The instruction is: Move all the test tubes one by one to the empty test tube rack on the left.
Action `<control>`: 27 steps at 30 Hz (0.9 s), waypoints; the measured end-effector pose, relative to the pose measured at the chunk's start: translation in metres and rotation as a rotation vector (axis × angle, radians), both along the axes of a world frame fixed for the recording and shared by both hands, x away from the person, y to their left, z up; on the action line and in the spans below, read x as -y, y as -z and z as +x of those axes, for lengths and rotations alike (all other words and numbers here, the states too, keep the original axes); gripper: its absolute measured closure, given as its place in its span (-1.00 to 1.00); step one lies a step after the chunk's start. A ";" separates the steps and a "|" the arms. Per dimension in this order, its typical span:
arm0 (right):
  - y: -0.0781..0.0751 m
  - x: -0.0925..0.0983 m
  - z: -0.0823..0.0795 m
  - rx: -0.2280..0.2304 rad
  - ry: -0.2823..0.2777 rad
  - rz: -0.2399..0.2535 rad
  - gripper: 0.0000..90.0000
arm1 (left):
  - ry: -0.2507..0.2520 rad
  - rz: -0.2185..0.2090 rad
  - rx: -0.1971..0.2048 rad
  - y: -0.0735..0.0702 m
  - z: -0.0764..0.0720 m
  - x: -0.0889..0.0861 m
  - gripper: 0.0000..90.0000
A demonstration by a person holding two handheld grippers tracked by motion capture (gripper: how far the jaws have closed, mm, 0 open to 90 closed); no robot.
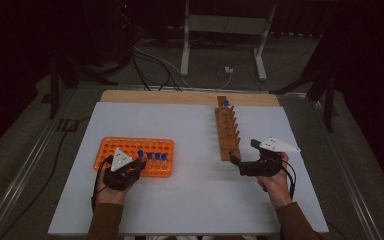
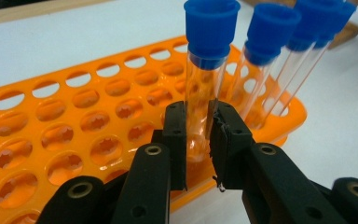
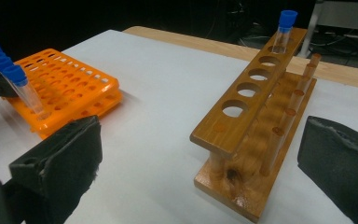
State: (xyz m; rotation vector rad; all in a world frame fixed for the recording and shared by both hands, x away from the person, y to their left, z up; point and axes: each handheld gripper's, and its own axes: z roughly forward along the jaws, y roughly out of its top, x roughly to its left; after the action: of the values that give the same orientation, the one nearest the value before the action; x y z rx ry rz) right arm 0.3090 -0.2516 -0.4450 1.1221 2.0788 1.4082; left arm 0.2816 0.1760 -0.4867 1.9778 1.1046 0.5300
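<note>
Left gripper view shows our left gripper [image 2: 199, 140] with its fingers clamped low on a blue-capped tube [image 2: 205, 84] standing in the orange rack [image 2: 74, 121], probably to lift it straight up. Neighbouring tubes [image 2: 265, 60] stand just beside it and may get in the way. Our right gripper [image 3: 200, 163] waits with fingers wide, holding nothing, near the wooden rack [image 3: 247, 121] on the counter [image 3: 158, 93].

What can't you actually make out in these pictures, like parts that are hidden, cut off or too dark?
- The held test tube: in the left gripper view its bottom is hidden behind the left gripper.
- The other tubes: their caps are cut off by the top edge there.
- The wooden rack: in the high view its holes are too small to count.
- The room beyond the table: too dark in the high view.
</note>
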 end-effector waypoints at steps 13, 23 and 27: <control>0.001 0.000 0.000 -0.007 0.001 0.005 -1.00 | 0.005 -0.043 -0.009 0.003 0.000 -0.001 0.65; 0.000 0.002 0.001 -0.004 0.002 0.009 -1.00 | -0.006 -0.113 -0.009 0.002 -0.003 -0.017 0.21; 0.000 0.002 0.001 -0.002 0.002 0.009 -1.00 | -0.008 -0.172 0.018 -0.003 -0.006 -0.025 0.06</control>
State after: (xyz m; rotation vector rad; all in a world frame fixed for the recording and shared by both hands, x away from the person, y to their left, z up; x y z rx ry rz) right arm 0.3101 -0.2534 -0.4446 1.1296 2.0736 1.4178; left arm 0.2756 0.2009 -0.4839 1.8173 1.1099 0.4414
